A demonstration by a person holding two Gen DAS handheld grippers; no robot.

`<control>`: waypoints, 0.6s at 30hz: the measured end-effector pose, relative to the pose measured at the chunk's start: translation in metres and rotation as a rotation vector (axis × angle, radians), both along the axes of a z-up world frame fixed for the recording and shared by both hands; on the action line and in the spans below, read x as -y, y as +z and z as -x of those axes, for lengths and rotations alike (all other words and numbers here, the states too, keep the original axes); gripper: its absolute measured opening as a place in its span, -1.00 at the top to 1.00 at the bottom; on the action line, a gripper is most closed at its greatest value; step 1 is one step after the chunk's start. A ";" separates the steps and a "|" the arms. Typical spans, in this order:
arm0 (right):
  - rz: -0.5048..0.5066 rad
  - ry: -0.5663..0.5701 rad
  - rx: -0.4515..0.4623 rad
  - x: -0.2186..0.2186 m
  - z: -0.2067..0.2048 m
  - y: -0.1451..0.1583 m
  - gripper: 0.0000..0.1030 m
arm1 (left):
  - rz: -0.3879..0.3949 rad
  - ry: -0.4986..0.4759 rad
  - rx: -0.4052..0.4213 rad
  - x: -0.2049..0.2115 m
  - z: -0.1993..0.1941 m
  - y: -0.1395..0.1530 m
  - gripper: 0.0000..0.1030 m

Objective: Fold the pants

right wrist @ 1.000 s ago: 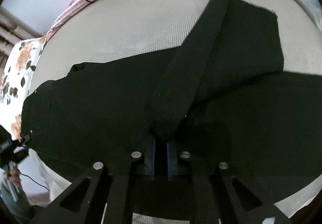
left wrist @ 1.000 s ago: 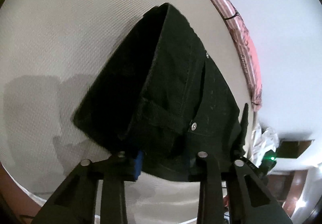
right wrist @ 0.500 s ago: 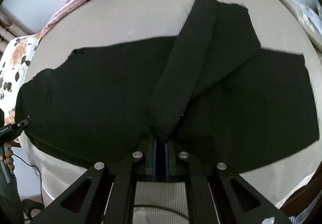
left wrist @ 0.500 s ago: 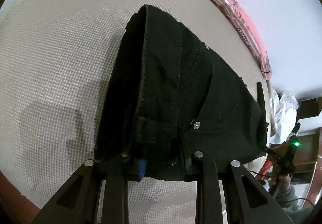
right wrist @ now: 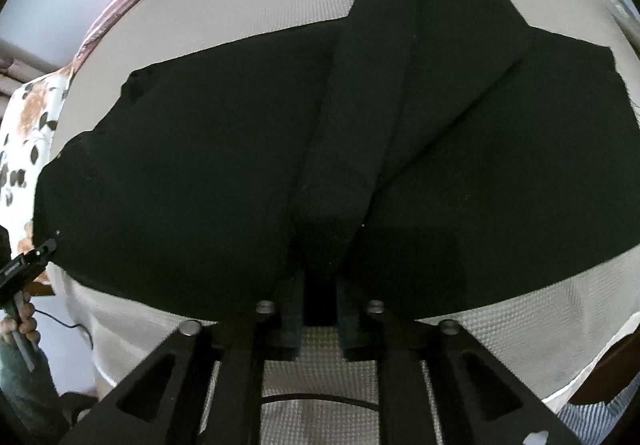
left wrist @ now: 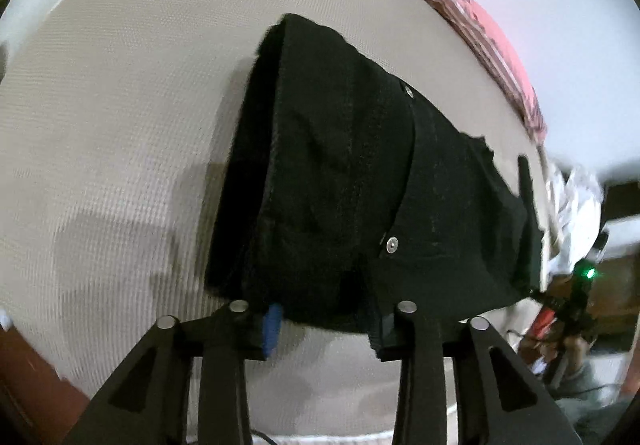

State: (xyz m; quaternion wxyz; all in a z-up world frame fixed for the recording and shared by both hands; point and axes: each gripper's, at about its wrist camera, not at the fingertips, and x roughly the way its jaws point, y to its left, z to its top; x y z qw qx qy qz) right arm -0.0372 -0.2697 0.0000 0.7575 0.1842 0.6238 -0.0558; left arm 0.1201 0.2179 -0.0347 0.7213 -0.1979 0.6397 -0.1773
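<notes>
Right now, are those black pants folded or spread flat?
Partly folded: one leg of the pants lies doubled back over the rest, pinched by the right tool.
</notes>
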 end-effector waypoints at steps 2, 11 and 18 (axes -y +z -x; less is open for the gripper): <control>-0.049 0.001 0.024 0.008 0.005 0.011 0.44 | 0.010 0.018 -0.022 -0.008 0.007 0.004 0.25; 0.015 -0.027 0.171 0.071 0.005 0.065 0.31 | -0.215 -0.059 0.284 0.015 0.068 0.074 0.23; 0.004 0.008 0.168 0.107 -0.079 0.056 0.31 | -0.095 -0.350 0.390 0.165 0.072 0.083 0.23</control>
